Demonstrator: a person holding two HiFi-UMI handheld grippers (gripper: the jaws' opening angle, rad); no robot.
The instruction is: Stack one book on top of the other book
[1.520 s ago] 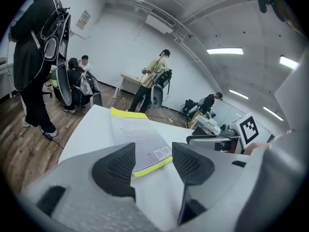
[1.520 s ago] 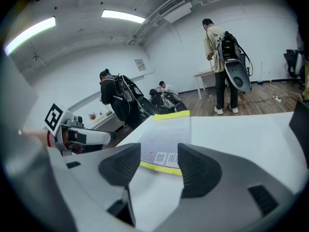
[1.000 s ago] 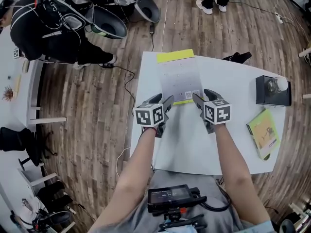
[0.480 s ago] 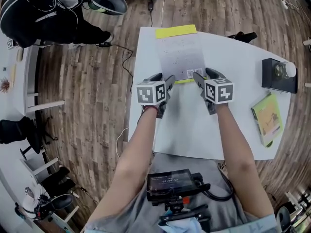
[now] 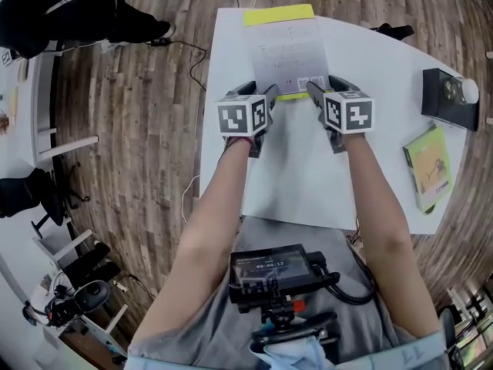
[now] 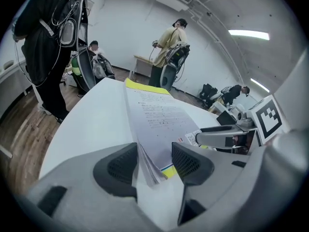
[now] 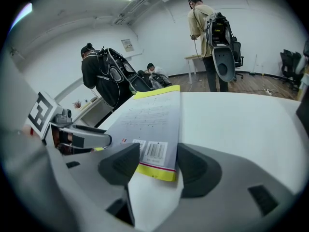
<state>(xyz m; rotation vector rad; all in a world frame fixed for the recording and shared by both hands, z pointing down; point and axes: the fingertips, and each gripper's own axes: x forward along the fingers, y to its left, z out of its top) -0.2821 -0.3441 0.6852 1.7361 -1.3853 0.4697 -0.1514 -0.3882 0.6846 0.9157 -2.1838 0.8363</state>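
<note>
A book with a pale grey cover and a yellow edge (image 5: 286, 52) lies flat at the far middle of the white table (image 5: 300, 179). My left gripper (image 5: 259, 92) is open, and the book's near left corner (image 6: 157, 166) lies between its jaws. My right gripper (image 5: 326, 88) is open too; its jaws straddle the near right corner with the barcode (image 7: 155, 153). A second book, green (image 5: 429, 166), lies apart near the table's right edge. The left gripper view shows the right gripper's finger (image 6: 223, 133) across the book.
A black box with a round bulb on it (image 5: 449, 91) sits at the table's far right. People with backpack gear stand on the wood floor beyond the table (image 6: 169, 42). Cables trail on the floor at the table's left (image 5: 196, 52).
The head view has tilted, so table and book sit higher in the picture. Both grippers stay at the book's near corners, edged slightly forward. Nothing was taken hold of.
</note>
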